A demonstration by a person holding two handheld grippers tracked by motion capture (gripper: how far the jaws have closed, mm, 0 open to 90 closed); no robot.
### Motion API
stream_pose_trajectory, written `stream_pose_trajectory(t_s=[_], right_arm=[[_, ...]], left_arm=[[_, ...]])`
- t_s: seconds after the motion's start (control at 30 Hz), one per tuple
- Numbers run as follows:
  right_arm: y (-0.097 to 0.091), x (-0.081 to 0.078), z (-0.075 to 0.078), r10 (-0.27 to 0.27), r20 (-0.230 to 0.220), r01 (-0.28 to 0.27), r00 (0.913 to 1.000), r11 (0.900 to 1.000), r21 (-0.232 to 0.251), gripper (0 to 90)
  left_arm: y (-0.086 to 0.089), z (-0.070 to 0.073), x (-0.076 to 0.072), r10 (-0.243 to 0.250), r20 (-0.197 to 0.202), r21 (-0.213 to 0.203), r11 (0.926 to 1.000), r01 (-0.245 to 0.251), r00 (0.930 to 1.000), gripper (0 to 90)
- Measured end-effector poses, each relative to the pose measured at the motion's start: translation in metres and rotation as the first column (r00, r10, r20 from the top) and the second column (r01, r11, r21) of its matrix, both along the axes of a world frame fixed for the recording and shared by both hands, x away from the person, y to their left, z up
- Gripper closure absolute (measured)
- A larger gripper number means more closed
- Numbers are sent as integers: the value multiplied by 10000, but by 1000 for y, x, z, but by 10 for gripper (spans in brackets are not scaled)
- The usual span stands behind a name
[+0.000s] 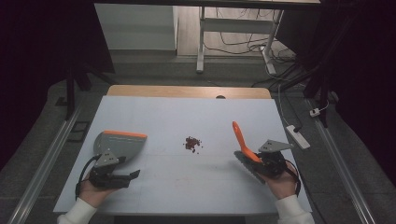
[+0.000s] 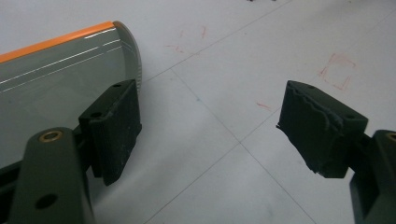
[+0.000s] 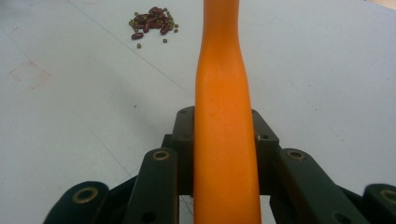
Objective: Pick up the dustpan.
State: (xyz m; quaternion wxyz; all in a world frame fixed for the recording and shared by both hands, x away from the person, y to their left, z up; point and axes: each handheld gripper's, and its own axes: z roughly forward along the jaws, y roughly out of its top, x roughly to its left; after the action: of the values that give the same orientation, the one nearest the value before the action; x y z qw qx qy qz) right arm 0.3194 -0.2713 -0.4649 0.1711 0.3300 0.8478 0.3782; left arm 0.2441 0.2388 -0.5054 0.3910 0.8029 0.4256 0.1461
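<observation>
A grey dustpan (image 1: 119, 142) with an orange rim lies on the white table top (image 1: 187, 191) at the left. My left gripper (image 1: 130, 167) stands open just in front of it. In the left gripper view one pad (image 2: 114, 128) sits at the dustpan's (image 2: 56, 79) near edge and the gap (image 2: 208, 130) holds nothing. At the right, my right gripper (image 1: 261, 161) is shut on the orange brush handle (image 1: 240, 137), which points up and away. The handle (image 3: 224, 93) runs between the jaws (image 3: 224, 140). A small pile of red and green beans (image 1: 191, 143) (image 3: 152, 21) lies mid-table.
Faint red marks (image 2: 336, 70) show on the table surface. A wooden strip (image 1: 187, 91) borders the far edge. A white power strip (image 1: 299, 136) lies on the floor at the right, and a desk frame with cables (image 1: 233, 37) stands behind the table.
</observation>
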Motion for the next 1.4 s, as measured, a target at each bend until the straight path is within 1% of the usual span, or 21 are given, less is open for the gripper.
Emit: stream_pose_trajectory(t_s=[0.2, 0.37, 0.57, 0.8, 0.93, 1.03, 1.13, 1.2, 1.33, 1.4], right_arm=[[0, -2, 1, -10, 39, 10, 10000, 10000, 39, 703], [0, -2, 2, -40, 95, 40, 9999, 10000, 11, 703], [0, -3, 2, -52, 129, 52, 9999, 10000, -44, 703], [3, -4, 2, -2, 140, 2, 9999, 10000, -46, 703], [3, -4, 3, 2, 192, -1, 9998, 10000, -89, 703], [3, -5, 4, 15, 248, -14, 9997, 10000, -39, 703], [2, -5, 4, 36, 274, -34, 9996, 10000, -68, 703], [3, -5, 5, 7, 258, -7, 9997, 10000, -18, 703], [2, -6, 6, 11, 330, -12, 9995, 10000, 21, 703], [0, -7, 6, 11, 326, -12, 9995, 10000, 14, 703]], left_arm=[[-1, 1, 1, -2, -17, -49, 10000, 2, 10000, 216], [-3, 2, 1, -105, 10, 5, 9999, 105, 9999, 216], [-4, 5, 1, -69, 8, -46, 10000, 69, 10000, 216], [-7, 11, 0, 15, 38, 76, 10000, -16, 10000, 206], [-6, 12, 1, 66, -70, 129, 9999, -65, 10000, 208], [-4, 16, 1, 289, -81, 91, 9995, -288, 9996, 209], [-2, 18, 0, 364, -332, -283, 9989, -374, 9988, 208], [-2, 20, -1, 473, -466, -278, 9984, -486, 9978, 207], [4, 22, -1, 1004, -494, -298, 9943, -1020, 9937, 205], [7, 19, -3, 1346, -653, -378, 9898, -1372, 9888, 200]])
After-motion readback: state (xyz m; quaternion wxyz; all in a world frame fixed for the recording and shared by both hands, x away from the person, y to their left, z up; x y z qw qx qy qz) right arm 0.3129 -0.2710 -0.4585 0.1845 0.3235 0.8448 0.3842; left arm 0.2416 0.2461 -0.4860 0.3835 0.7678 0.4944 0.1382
